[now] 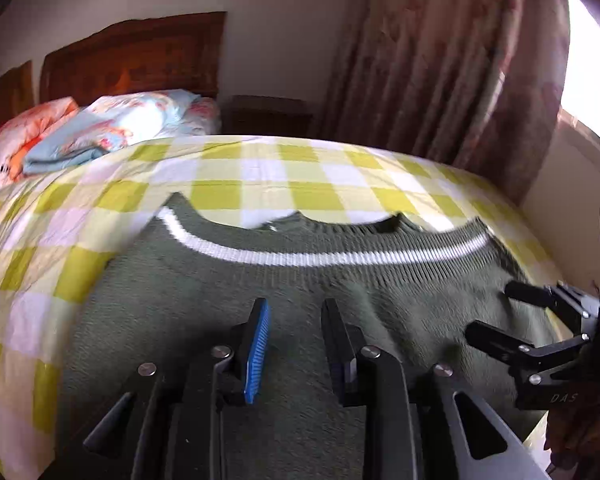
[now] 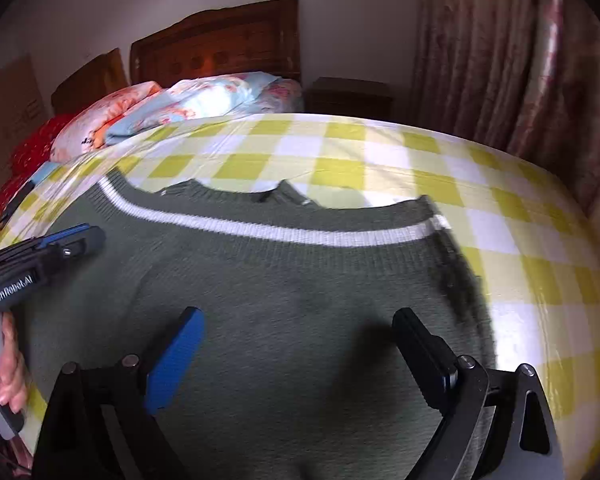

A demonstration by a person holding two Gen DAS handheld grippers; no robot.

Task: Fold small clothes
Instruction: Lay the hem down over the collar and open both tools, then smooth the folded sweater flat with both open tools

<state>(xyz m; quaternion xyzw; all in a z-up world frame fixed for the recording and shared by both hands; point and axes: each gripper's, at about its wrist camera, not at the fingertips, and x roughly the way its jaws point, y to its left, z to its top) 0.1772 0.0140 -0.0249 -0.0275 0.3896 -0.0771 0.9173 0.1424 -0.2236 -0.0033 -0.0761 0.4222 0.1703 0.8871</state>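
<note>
A dark green knitted sweater (image 1: 284, 304) with a white stripe lies spread flat on the bed (image 1: 260, 168) with its yellow-and-white check sheet, and both claws hang over it with nothing between their fingers. The left wrist view shows the left claw (image 1: 296, 308) with its jaws a little apart, the right claw entering at the right edge, and a bright window (image 1: 592, 68) beside the curtain (image 1: 440, 60). The right wrist view shows the right claw (image 2: 300, 320) spread wide, plus the hand (image 2: 10, 372) holding the left claw's handle and red bedding (image 2: 32, 148) near the pillows (image 2: 172, 108).
</note>
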